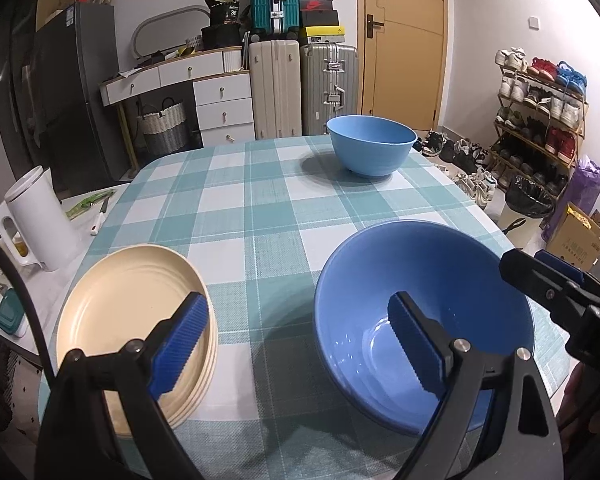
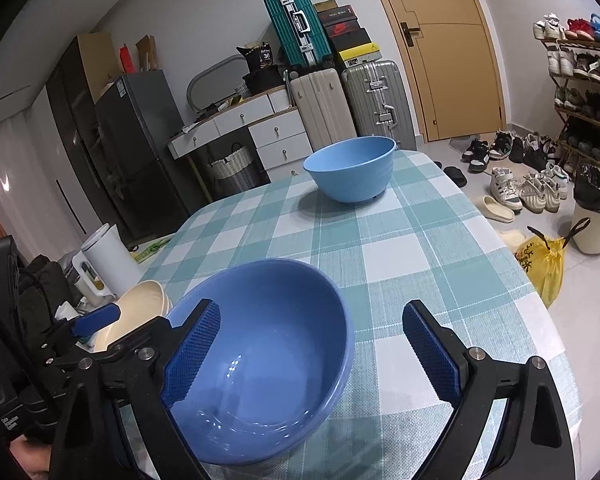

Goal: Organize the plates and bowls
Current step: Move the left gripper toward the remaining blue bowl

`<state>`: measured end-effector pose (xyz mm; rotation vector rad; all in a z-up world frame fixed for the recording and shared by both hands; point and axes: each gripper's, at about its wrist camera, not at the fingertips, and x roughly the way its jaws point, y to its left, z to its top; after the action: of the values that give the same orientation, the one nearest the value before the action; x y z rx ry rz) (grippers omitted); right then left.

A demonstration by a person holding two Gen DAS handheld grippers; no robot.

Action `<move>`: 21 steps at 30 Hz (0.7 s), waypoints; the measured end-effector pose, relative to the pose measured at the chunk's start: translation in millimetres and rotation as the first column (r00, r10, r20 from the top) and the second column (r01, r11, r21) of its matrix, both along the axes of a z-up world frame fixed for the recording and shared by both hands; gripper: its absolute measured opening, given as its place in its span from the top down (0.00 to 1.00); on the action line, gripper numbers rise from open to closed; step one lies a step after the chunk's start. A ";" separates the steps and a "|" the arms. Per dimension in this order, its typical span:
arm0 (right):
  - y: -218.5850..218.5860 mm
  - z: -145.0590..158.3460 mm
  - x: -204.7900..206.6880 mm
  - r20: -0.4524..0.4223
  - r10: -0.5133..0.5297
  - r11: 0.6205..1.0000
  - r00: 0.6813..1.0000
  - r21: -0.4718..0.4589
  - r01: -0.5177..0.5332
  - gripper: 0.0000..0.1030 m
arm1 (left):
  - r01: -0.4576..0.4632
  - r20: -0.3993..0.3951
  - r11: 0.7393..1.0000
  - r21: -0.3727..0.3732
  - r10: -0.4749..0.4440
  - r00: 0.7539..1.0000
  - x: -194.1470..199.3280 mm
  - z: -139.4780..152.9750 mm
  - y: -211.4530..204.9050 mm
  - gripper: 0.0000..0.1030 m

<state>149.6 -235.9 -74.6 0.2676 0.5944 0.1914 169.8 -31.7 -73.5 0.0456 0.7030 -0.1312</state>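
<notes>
Checked tablecloth, black bag marked "36" behind, left gripper and right gripper jaws wide, empty.

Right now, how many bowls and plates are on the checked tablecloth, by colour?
Blue bowls: 2, the near bowl and the far bowl
Cream plates: at least 3, in one stack; the rim edges are too close together for an exact count
Total: at least 5
</notes>
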 end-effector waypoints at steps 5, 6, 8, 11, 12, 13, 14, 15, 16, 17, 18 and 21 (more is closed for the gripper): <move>-2.9 -1.4 1.5 -0.011 -0.010 1.000 1.000 0.010 0.010 0.09 | 0.000 -0.003 1.000 0.005 0.000 1.000 0.7 -0.6 -0.5 0.10; -3.4 -1.7 1.9 -0.015 -0.010 1.000 1.000 0.013 0.010 0.09 | 0.000 -0.004 1.000 0.006 0.000 1.000 0.7 -0.9 -0.7 0.10; -4.4 -2.8 3.5 -0.023 -0.014 1.000 1.000 0.018 0.015 0.09 | 0.003 -0.006 1.000 0.008 -0.003 1.000 0.7 -1.6 -1.4 0.10; -6.5 -5.0 6.0 -0.034 -0.021 0.999 0.999 0.024 0.022 0.09 | 0.003 -0.007 1.000 0.018 -0.003 1.000 1.1 -2.9 -2.5 0.10; -6.8 -5.8 6.3 -0.038 -0.022 0.999 0.999 0.026 0.023 0.09 | 0.004 -0.010 1.000 0.022 -0.004 1.000 1.6 -3.5 -3.2 0.10; -7.8 -6.9 7.3 -0.044 -0.024 0.999 0.999 0.027 0.026 0.09 | 0.004 -0.012 1.000 0.026 -0.004 1.000 2.1 -4.2 -3.7 0.10; -8.8 -7.6 7.8 -0.047 -0.029 0.999 0.998 0.028 0.030 0.09 | 0.004 -0.013 1.000 0.027 -0.004 1.000 2.2 -4.8 -3.3 0.10; -10.3 -9.0 8.7 -0.053 -0.033 0.999 0.998 0.029 0.034 0.09 | 0.001 -0.014 1.000 0.028 -0.001 1.000 2.7 -5.4 -2.9 0.10; -11.0 -9.3 8.7 -0.057 -0.032 0.999 0.998 0.032 0.034 0.09 | -0.003 -0.014 1.000 0.029 0.003 1.000 3.5 -5.9 -2.2 0.10; -11.9 -9.6 8.5 -0.061 -0.030 0.999 0.998 0.036 0.033 0.09 | -0.006 -0.015 1.000 0.029 0.006 1.000 4.5 -6.4 -1.6 0.10; -13.2 -10.4 8.7 -0.064 -0.032 0.999 0.997 0.038 0.034 0.09 | -0.007 -0.018 1.000 0.026 0.008 1.000 5.0 -6.9 -0.7 0.10; -15.7 -11.7 8.6 -0.072 -0.037 0.998 0.997 0.039 0.040 0.09 | -0.010 -0.025 1.000 0.008 0.010 1.000 5.9 -7.6 3.0 0.10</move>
<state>158.2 -251.5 -86.3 0.3258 0.6562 0.1572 175.7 -28.6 -81.1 0.0476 0.7290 -0.1193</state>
